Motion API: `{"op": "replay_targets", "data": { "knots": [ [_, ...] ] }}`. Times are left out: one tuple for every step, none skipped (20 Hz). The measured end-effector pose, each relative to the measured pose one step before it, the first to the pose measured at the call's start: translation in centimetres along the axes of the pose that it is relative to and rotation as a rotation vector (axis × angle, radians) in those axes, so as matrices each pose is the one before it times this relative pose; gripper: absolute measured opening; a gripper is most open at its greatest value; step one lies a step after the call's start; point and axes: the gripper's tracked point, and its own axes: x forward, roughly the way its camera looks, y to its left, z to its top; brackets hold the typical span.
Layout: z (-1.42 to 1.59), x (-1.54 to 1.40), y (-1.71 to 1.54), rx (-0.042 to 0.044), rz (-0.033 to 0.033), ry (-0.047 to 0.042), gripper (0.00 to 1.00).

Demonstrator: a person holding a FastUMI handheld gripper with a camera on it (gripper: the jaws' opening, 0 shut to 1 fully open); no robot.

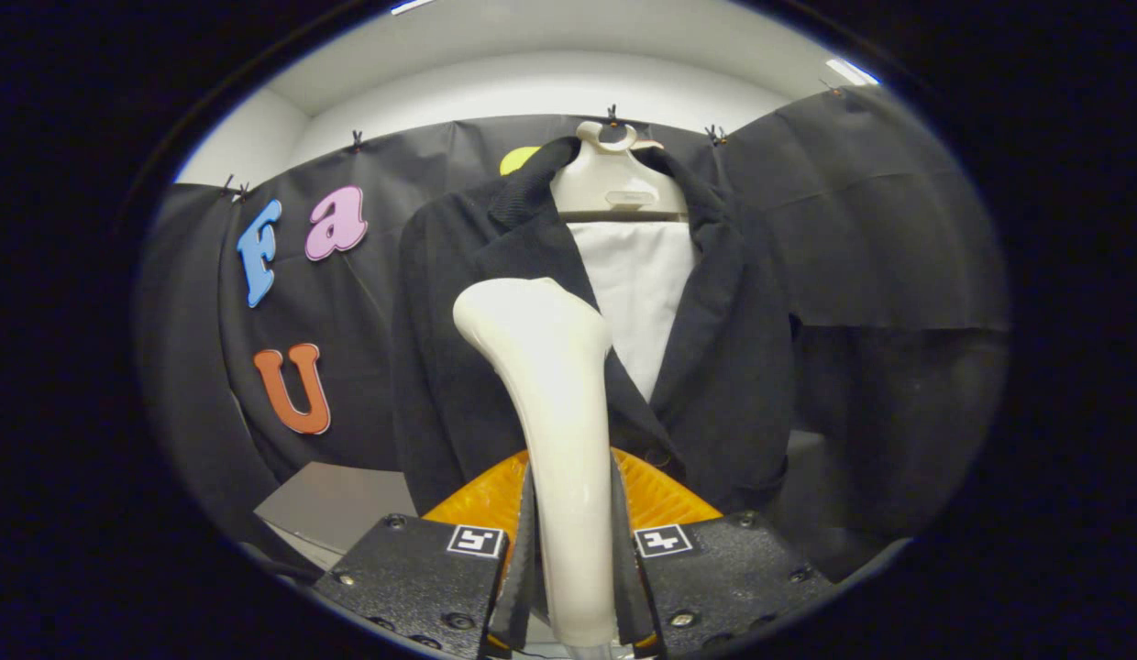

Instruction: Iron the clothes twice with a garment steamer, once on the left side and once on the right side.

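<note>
I have the gripper (573,587) pinching the garment steamer (555,431) by its handle, one finger pressed on each side of the smooth cream plastic shaft. The steamer rises from between the fingers toward 12 o'clock, leaning a touch to 11, and flares into a rounded, glossy head that sits in front of the jacket's left panel as I see it. So its long axis runs nearly upright, parallel to the hang of the cloth.

The jacket (458,367) hangs straight ahead at 12 o'clock — a black, matte, slightly nubby weave, open at the front over a white lining or shirt (637,293). It rides on a pale, broad-shouldered plastic hanger (614,179) hooked to the top of the booth wall. The lapels fold out in a V, and a dark button (657,456) sits low near the closure.

The relation that matters: the steamer head lies over the panel at 10 to 11 o'clock of the jacket's centre line, while the other panel is off at 1 to 2 o'clock. I cannot tell whether the head touches the fabric or stands just off it. My guess is the next stroke runs vertically along this panel, then I shift across.

Behind the handle, a ribbed orange piece (656,500) shows, apparently part of the rig. A grey worktop (330,504) edge lies low at 8 o'clock.
</note>
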Motion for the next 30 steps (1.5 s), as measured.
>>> {"op": "replay_targets", "data": {
  "knots": [
    [-0.562, -0.072, -0.056, -0.00007, -0.00212, 0.00687, 0.39],
    [-0.446, -0.051, -0.124, 0.0001, -0.00235, 0.00518, 0.39],
    [-0.697, -0.003, -0.198, -0.00367, -0.00085, 0.00678, 0.39],
    [-0.552, -0.061, -0.128, 0.00009, -0.00089, 0.00394, 0.39],
    [-0.588, 0.031, -0.119, -0.00122, -0.00173, 0.00498, 0.39],
    [-0.444, -0.026, -0.174, -0.00148, -0.00069, 0.00493, 0.39],
    [-0.51, -0.056, -0.244, 0.00065, -0.00136, 0.00569, 0.39],
    [-0.431, -0.048, -0.024, -0.00171, 0.00004, 0.00567, 0.39],
    [-0.554, -0.056, -0.026, -0.00057, -0.0003, 0.00376, 0.39],
    [-0.502, 0.039, -0.01, -0.00462, -0.00188, 0.006, 0.39],
    [-0.614, 0.069, -0.038, -0.00436, -0.00115, 0.00484, 0.39],
    [-0.538, -0.012, -0.073, -0.00332, -0.00088, 0.00666, 0.39],
    [-0.642, 0.01, 0.089, -0.00267, 0.00026, 0.00985, 0.39],
    [-0.558, -0.024, -0.093, -0.00029, -0.00032, 0.01163, 0.39],
    [-0.691, 0.165, -0.138, 0.00107, -0.00141, 0.01203, 0.39],
    [-0.852, 0.213, -0.091, 0.00362, 0.00085, 0.02304, 0.39],
    [-0.802, 0.042, -0.061, 0.00998, -0.00195, 0.01871, 0.39],
    [-0.518, 0.171, -0.084, -0.00045, -0.0045, 0.00681, 0.39],
    [-0.718, 0.245, -0.455, -0.00282, -0.0065, 0.00711, 0.39],
    [-0.554, 0.139, -0.282, 0.00237, -0.0012, 0.01089, 0.39],
    [-0.588, 0.124, -0.175, 0.00624, 0.00005, 0.01297, 0.39],
    [-0.521, 0.078, -0.157, 0.00716, -0.0017, 0.01179, 0.39],
    [-0.498, 0.114, -0.153, 0.00199, -0.00062, 0.00841, 0.39],
    [-0.575, 0.033, -0.329, -0.0029, -0.00126, 0.00632, 0.39],
    [-0.613, 0.131, -0.257, -0.00443, -0.00136, 0.00782, 0.39],
    [-0.483, 0.064, -0.178, -0.00037, 0.00073, 0.00756, 0.39],
    [-0.541, 0.046, -0.119, -0.0001, 0.0005, 0.00828, 0.39],
    [-0.49, 0.04, -0.066, 0.00175, 0.00105, 0.00705, 0.39],
    [-0.509, 0.111, -0.162, -0.00103, 0.00075, 0.00707, 0.39],
    [-0.559, 0.131, 0.001, -0.00278, 0.00138, 0.00641, 0.39]
  ]
}}
